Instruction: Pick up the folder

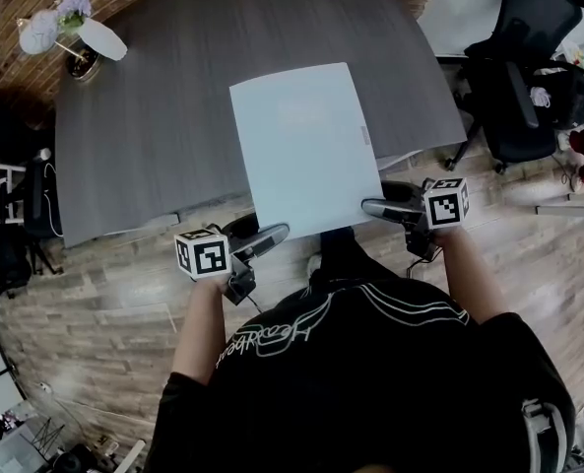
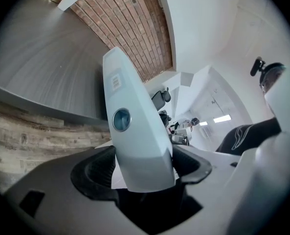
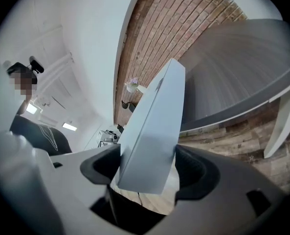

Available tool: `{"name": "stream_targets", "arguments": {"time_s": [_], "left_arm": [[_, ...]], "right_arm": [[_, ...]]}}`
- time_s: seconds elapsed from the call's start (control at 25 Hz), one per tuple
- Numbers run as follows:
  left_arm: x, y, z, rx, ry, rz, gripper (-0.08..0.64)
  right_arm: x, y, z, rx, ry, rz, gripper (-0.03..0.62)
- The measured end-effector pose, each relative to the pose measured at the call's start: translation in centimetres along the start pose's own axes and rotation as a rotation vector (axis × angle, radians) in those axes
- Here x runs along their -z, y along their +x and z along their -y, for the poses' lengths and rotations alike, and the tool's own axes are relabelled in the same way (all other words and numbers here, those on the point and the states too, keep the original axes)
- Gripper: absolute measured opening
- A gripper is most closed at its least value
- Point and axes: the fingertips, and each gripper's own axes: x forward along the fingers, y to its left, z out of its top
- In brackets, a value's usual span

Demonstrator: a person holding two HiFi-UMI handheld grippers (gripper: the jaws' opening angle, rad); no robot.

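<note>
A pale blue-white folder [image 1: 306,146] hangs over the near edge of the grey table [image 1: 154,116], held at both near corners. My left gripper [image 1: 275,233] is shut on its near left corner. My right gripper [image 1: 372,207] is shut on its near right corner. The left gripper view has the folder [image 2: 135,126] standing edge-on between the jaws of that gripper [image 2: 142,164], a round snap button showing on its face. Seen from the right gripper view, the folder [image 3: 152,126] is likewise pinched edge-on in the right gripper [image 3: 145,169].
A vase of flowers [image 1: 67,30] stands at the table's far left corner. A black office chair [image 1: 523,77] is at the right, a dark chair [image 1: 37,205] at the left. A wood floor [image 1: 95,304] lies below, and a brick wall [image 2: 140,28] stands behind the table.
</note>
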Motion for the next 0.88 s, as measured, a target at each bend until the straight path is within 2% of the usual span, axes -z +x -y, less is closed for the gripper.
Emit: {"name": "stream_targets", "arguments": {"time_s": [0.12,0.32,0.56,0.76,0.88], "left_arm": [[0.3,-1.0,1.1,-0.001,0.036,-0.002,0.36],[-0.2,-2.8,3.9,0.02,0.088,0.071,0.36],[-0.7,-4.9,7.8,0.064,0.175,0.122,0.36],[-2.0,-6.3,12.0,0.062,0.28,0.159,0.36],[-2.6,-7.3,14.4,0.061,0.316,0.199,0.36]], "right_arm": [[-0.1,-0.2,-1.7,0.002,-0.041,0.032,0.301],[-0.7,-1.2,-5.2,0.001,-0.092,0.131,0.301],[-1.9,-2.8,-10.4,0.019,-0.206,0.208,0.301],[-3.7,-4.8,-14.7,0.02,-0.327,0.238,0.301],[-4.3,-5.7,-16.8,0.001,-0.361,0.261,0.301]]}}
